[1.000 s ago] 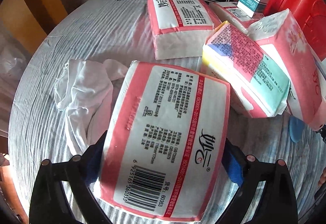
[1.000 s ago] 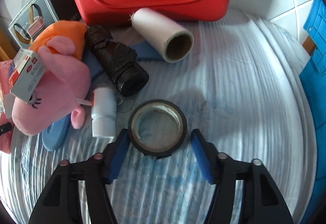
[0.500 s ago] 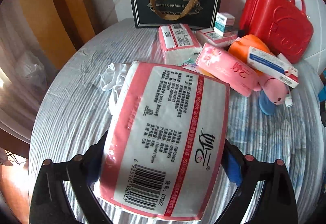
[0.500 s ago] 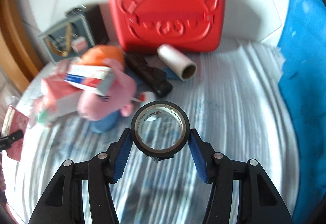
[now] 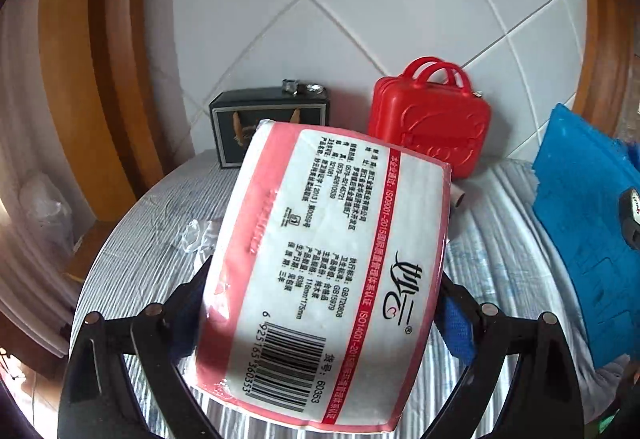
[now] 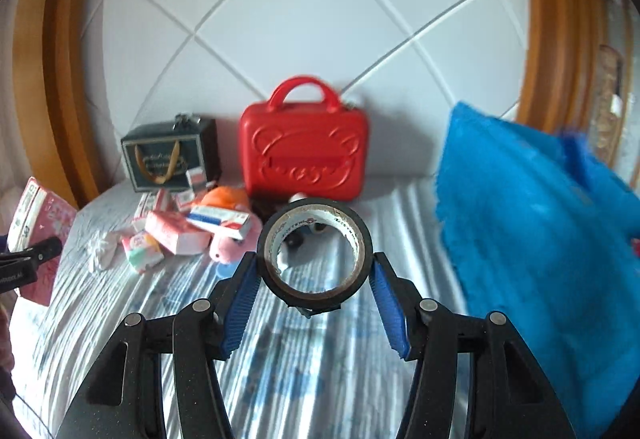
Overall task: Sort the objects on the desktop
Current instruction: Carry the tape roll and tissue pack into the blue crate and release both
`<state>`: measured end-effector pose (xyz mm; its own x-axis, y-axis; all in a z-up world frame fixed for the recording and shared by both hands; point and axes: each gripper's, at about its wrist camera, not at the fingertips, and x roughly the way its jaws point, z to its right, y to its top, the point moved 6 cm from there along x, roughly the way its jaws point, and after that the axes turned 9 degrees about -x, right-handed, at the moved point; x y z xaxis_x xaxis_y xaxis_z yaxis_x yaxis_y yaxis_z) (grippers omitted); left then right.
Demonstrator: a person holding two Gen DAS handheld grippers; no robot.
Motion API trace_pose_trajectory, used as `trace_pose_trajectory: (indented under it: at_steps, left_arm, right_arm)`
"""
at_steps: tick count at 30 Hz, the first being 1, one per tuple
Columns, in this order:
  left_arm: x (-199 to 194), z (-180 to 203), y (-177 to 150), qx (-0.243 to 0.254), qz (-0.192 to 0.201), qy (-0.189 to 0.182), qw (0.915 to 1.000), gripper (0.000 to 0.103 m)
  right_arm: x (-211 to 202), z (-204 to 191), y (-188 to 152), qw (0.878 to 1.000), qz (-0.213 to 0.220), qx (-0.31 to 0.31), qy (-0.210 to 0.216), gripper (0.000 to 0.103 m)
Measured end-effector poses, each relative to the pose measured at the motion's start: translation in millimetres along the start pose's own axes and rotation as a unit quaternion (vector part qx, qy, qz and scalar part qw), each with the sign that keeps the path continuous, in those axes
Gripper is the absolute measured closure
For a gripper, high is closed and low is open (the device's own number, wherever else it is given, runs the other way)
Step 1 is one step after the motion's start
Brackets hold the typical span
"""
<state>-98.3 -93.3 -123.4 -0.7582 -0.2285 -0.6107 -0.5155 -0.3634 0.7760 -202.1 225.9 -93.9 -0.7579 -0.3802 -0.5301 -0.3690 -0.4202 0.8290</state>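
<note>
My left gripper (image 5: 320, 303) is shut on a pink and white tissue pack (image 5: 320, 271) and holds it high above the round table (image 5: 132, 239). The same pack shows at the left edge of the right wrist view (image 6: 38, 215). My right gripper (image 6: 314, 279) is shut on a black tape roll (image 6: 316, 253), lifted above the table; the roll also shows at the right edge of the left wrist view (image 5: 632, 215). On the table lie more tissue packs (image 6: 176, 231), a pink plush toy (image 6: 232, 247) and small boxes (image 6: 220, 219).
A red case (image 6: 304, 151) and a dark gift bag (image 6: 168, 155) stand against the tiled wall. A blue bin (image 6: 540, 239) stands at the right. A white cloth (image 6: 102, 251) lies on the striped tablecloth. Wooden frames flank both sides.
Both grippers have risen and pulled back from the table with their loads. The clutter now looks smaller and farther away.
</note>
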Motion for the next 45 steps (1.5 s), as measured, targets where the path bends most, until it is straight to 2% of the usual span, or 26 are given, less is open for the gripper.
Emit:
trace_pose_trajectory:
  at_steps: [6,12,17,19,22,27,31,38,45]
  left_arm:
    - [-45.1,95.4,3.7,0.038,0.039,-0.060,0.9967,0.007]
    - [-89.5,244.5,-7.3,0.090,0.077,-0.134,0.9839,0.007]
    - [-128.5,374.9,-16.7,0.108,0.103,-0.181,0.9722,0.007]
    - [-138.3,421.6,-22.2,0.108,0.102,-0.198,0.9688,0.007]
    - [-144.0,485.9,-33.8,0.115,0.090,-0.205,0.9679,0.007]
    - [-138.2,569.2,-63.6,0.140,0.043,-0.205,0.9678,0.007]
    - [-125.3,607.0,-89.8,0.166,0.010,-0.199,0.9657,0.007]
    - [-104.5,633.0,-118.5,0.177,-0.042,-0.183,0.9661,0.007]
    - [-104.4,637.3,-117.9,0.169,-0.049,-0.173,0.9691,0.005]
  right_arm:
    - [-75.9,48.6,8.4,0.997,0.056,0.010,-0.047,0.048]
    - [-134.6,128.3,4.8,0.992,0.097,0.028,-0.081,0.048]
    - [-176.6,226.0,-16.9,0.987,0.108,0.043,-0.111,0.048]
    - [-188.7,270.6,-27.9,0.986,0.102,0.046,-0.123,0.048]
    - [-189.8,330.6,-42.9,0.986,0.088,0.048,-0.136,0.048]
    - [-176.6,403.9,-69.9,0.987,0.061,0.059,-0.138,0.048]
    - [-158.8,442.8,-102.6,0.988,0.030,0.080,-0.125,0.048]
    - [-136.2,479.1,-142.8,0.988,-0.020,0.098,-0.116,0.048]
    - [-124.1,493.1,-154.2,0.988,-0.038,0.097,-0.114,0.047]
